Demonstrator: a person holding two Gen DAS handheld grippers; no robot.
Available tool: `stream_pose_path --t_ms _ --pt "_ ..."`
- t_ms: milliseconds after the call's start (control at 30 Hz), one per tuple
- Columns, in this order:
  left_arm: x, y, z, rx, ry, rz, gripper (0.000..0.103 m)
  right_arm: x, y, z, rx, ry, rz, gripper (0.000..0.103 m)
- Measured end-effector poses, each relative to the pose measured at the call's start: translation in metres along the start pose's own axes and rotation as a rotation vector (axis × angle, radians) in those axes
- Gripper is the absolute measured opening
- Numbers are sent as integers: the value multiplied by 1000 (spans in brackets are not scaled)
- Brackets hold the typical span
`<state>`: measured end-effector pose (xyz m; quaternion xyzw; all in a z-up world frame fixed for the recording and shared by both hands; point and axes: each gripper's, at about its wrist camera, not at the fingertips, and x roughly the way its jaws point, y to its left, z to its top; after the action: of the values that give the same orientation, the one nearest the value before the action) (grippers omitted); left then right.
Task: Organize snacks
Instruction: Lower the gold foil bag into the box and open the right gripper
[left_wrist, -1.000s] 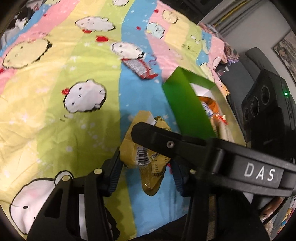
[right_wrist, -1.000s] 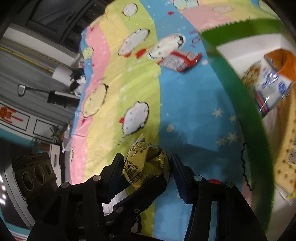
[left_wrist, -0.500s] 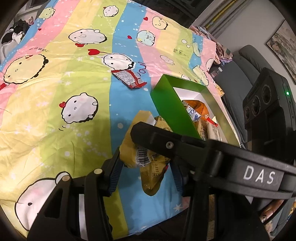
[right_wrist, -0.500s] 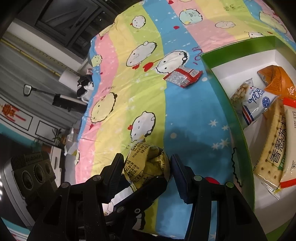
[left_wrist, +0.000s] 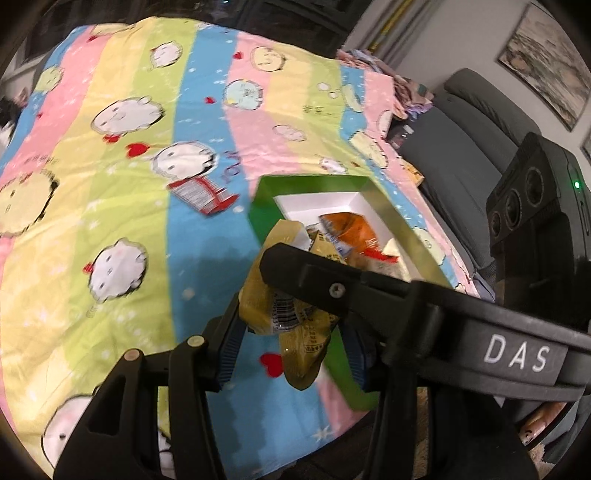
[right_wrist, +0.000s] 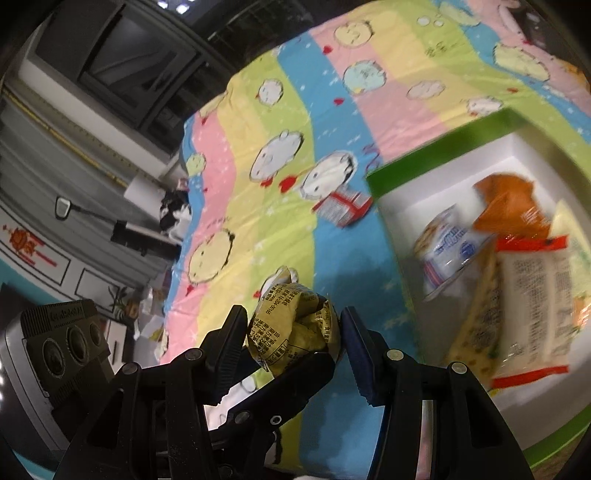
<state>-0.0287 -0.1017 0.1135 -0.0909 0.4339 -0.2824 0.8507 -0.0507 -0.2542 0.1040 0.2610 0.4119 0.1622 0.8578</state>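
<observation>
Item: yellow snack packet (left_wrist: 291, 314), crumpled, pinched between both your left hand-held gripper (left_wrist: 291, 347) and right hand-held gripper (right_wrist: 295, 339), held above the bedspread (left_wrist: 110, 221) just beside the green box (left_wrist: 266, 206). Carry it level over the rim, then release both together.

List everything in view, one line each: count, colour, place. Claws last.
Bedsheet: one, pastel stripes with cartoon faces, under everything.
Box: one, green outside, white inside, on the sheet.
Packets in the box: at least four; orange packet, blue-white packet, cracker pack, red-edged pack.
Red-silver packet: one, loose on the sheet beside the box.
Yellow packet: one, crumpled, clear of the sheet, gripped from both sides.
Left claw: black, shut on the yellow packet.
Right claw: black, shut on it too.
</observation>
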Motion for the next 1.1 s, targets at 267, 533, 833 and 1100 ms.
stream_pose_path --t_ms 267,533,833,1100 --pt "20 -37 26 90 -2 -52 47 -33 -23 22 38 -89 -34 55" --pt "51 -66 41 171 49 -91 46 -50 -61 32 109 -152 -65 55" --pt "93 -77 40 199 127 -127 46 -46 -100 32 197 -162 -99 55" --pt "114 -79 38 203 165 -120 47 -37 -122 31 258 -154 -113 55"
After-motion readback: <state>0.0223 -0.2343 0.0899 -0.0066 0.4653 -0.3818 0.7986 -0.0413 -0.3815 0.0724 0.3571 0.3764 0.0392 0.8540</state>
